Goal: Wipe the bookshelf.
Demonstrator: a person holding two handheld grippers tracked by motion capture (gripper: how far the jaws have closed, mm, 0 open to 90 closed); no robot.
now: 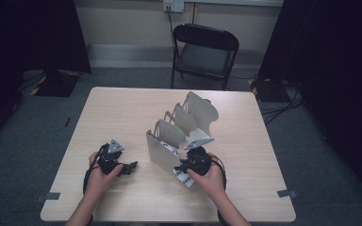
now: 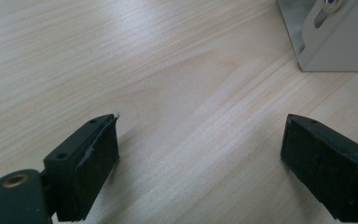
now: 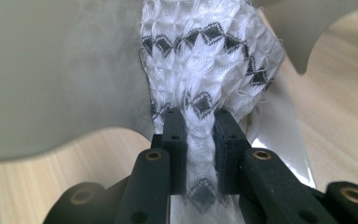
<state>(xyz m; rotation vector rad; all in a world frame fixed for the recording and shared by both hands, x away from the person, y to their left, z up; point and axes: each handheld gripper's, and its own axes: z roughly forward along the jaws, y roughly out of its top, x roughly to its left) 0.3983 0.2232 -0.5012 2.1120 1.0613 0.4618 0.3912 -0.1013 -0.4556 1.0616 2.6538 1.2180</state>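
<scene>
Right now the right gripper (image 3: 200, 140) pinches a white cloth with black diamond bands (image 3: 209, 51), its jaws clamped on a gathered fold. That cloth sits in the nearest slot of the grey metal rack (image 1: 162, 153), at about five o'clock on the table (image 1: 122, 108). Over at seven o'clock the left gripper (image 2: 200, 154) rests with jaws spread wide, nothing between them.

Light wood-grain worktop (image 1: 122, 108) with rounded corners, sitting on grey carpet, and right on it is a grey metal divider rack (image 1: 181, 132) with upright plates toward the near right, plus small strips of tape (image 1: 286, 193) at both near corners.
</scene>
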